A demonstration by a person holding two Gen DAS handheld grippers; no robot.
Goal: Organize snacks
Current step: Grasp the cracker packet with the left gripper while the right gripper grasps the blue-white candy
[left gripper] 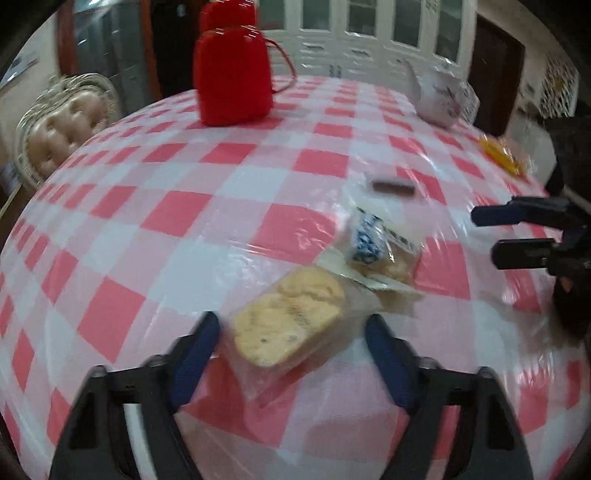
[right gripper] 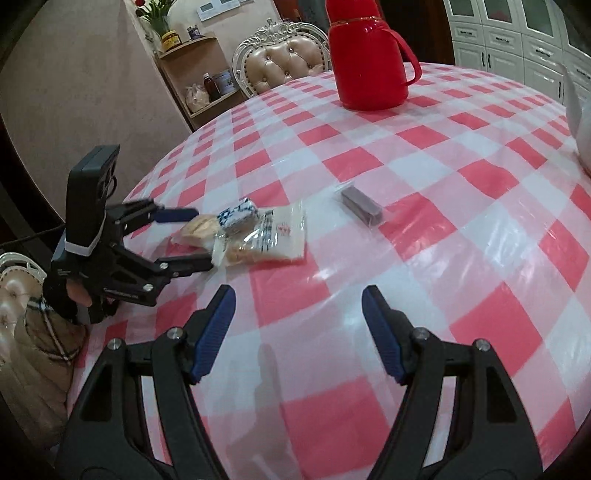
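The left gripper has its fingers apart on either side of a wrapped yellow cake, apparently lined up to grasp it, though not yet clamped; it lies on the checked bench touching the near edge of a small snack pile, the blue-and-white packet just beyond; a dark bar sits apart, farther right; the right gripper hangs spread over bare cloth, holding nothing, likely waiting its turn.

White cabinets, a tufted chair and wooden shelves surround the table
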